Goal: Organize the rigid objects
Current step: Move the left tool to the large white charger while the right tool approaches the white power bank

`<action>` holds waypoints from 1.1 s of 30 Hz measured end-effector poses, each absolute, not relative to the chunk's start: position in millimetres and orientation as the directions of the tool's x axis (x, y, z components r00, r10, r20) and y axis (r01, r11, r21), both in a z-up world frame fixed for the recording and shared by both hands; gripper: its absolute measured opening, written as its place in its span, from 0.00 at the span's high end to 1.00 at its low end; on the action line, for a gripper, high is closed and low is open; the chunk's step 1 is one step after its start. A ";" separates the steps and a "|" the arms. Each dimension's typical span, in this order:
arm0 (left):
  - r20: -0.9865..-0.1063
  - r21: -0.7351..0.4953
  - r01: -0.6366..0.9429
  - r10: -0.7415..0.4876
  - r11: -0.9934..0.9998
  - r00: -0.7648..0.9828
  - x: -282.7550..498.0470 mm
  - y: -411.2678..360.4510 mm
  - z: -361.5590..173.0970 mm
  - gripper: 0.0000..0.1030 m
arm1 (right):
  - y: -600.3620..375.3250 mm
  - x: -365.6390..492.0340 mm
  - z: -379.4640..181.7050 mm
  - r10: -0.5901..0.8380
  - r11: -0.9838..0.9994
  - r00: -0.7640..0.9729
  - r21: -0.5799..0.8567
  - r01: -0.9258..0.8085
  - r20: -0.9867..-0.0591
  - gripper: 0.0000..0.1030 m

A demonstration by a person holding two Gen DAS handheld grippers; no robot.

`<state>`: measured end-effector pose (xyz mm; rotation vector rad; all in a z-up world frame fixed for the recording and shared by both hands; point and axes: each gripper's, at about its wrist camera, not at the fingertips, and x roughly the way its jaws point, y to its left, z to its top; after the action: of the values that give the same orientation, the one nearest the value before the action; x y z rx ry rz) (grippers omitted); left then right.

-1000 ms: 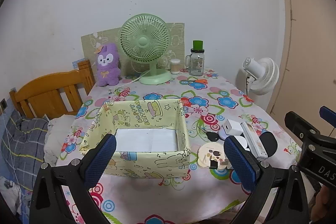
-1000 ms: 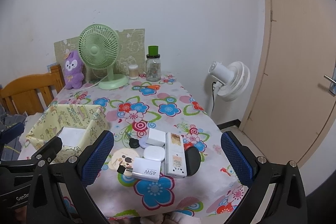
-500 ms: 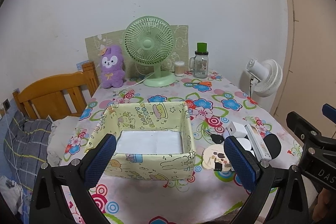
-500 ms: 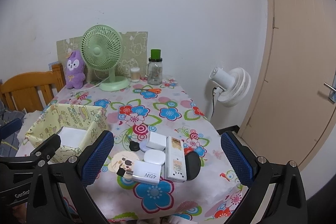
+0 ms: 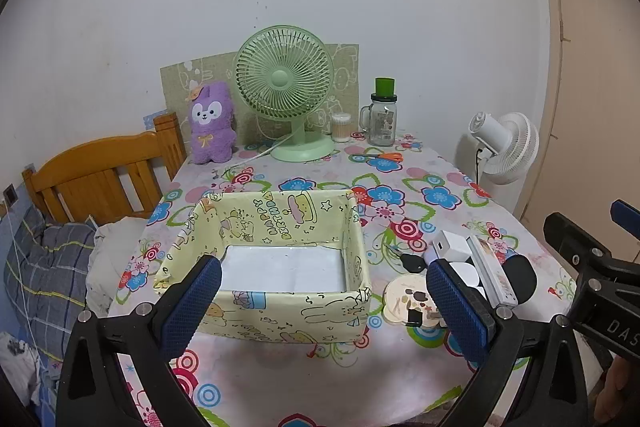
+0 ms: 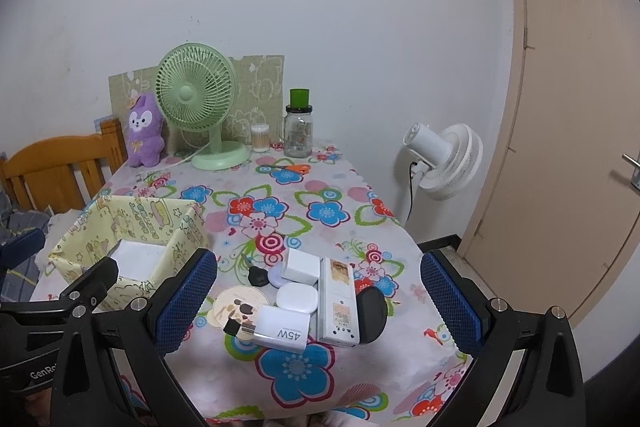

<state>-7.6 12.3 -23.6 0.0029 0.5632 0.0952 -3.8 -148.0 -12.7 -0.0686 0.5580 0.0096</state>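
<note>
Nothing is being carried yet: the left gripper (image 5: 320,301) and right gripper (image 6: 319,301) are both hanging released and empty, the yellow box (image 5: 264,301) is holding only white lining, and the charger (image 6: 285,329), remote (image 6: 337,301) and cases are lying clustered right of it, waiting.

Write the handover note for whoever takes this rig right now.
Left tool: open, empty, above the yellow box.
Right tool: open, empty, above the cluster of small items.
Cluster on the tablecloth right of the box: 45W charger, white remote, white cube, white case, black round case, round compact, black key.
Done: nothing boxed; only white lining inside.
Left: move everything in.
</note>
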 end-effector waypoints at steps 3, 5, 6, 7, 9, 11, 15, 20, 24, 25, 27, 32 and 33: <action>-0.534 0.030 -0.095 0.096 0.995 0.840 -4.7 10.7 -25.7 0.01 | -148.0 -0.3 -14.5 -0.005 0.998 0.846 -0.059 -0.032 -0.534 0.00; -0.536 0.033 -0.096 0.099 0.995 0.838 -2.2 9.6 -27.2 0.01 | -148.2 2.0 -16.4 -0.003 0.998 0.844 -0.058 -0.033 -0.537 0.00; -0.537 0.032 -0.094 0.097 0.995 0.838 -0.8 9.4 -28.4 0.01 | -148.2 3.5 -17.5 -0.002 0.998 0.842 -0.057 -0.034 -0.540 0.00; -0.540 0.030 -0.090 0.092 0.996 0.837 0.7 8.5 -29.6 0.03 | -149.0 5.5 -19.1 0.003 0.998 0.838 -0.052 -0.037 -0.546 0.00; -0.548 0.031 -0.079 0.083 0.996 0.832 4.3 6.6 -32.6 0.05 | -151.2 9.3 -22.2 0.012 0.998 0.832 -0.040 -0.041 -0.554 0.01; -0.557 0.034 -0.069 0.076 0.997 0.827 6.7 3.0 -35.8 0.08 | -152.7 12.0 -25.7 0.013 0.998 0.828 -0.038 -0.042 -0.560 0.05; -0.573 0.033 -0.043 0.054 0.999 0.818 11.2 -6.7 -41.6 0.12 | -155.6 16.4 -33.5 0.002 0.998 0.821 -0.052 -0.038 -0.571 0.09; -0.591 0.036 -0.008 0.028 0.999 0.806 15.9 -22.7 -48.5 0.19 | -163.5 20.2 -41.8 -0.008 0.998 0.813 -0.056 -0.030 -0.582 0.12; -0.607 0.043 0.028 0.004 0.999 0.794 19.6 -37.7 -55.5 0.25 | -169.5 23.3 -50.6 -0.017 0.997 0.802 -0.067 -0.029 -0.598 0.19; -0.612 0.044 0.034 0.000 0.998 0.791 20.2 -40.7 -57.5 0.27 | -170.8 23.9 -53.1 -0.021 0.997 0.799 -0.071 -0.027 -0.601 0.21; -0.624 0.044 0.045 -0.008 0.998 0.781 22.2 -46.1 -62.3 0.30 | -173.6 24.7 -57.9 -0.025 0.997 0.793 -0.075 -0.027 -0.609 0.23; -0.655 0.028 0.093 -0.052 0.995 0.754 28.0 -60.6 -78.7 0.31 | -184.5 27.7 -71.6 -0.034 0.997 0.771 -0.071 -0.015 -0.636 0.23; -0.660 0.028 0.101 -0.058 0.994 0.749 28.9 -62.9 -81.6 0.31 | -185.8 28.4 -74.1 -0.035 0.997 0.767 -0.071 -0.013 -0.641 0.23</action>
<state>28.9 -62.9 -81.6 0.0634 0.7185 -0.0870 28.4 -185.8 -74.1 -0.0728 0.6973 -0.0119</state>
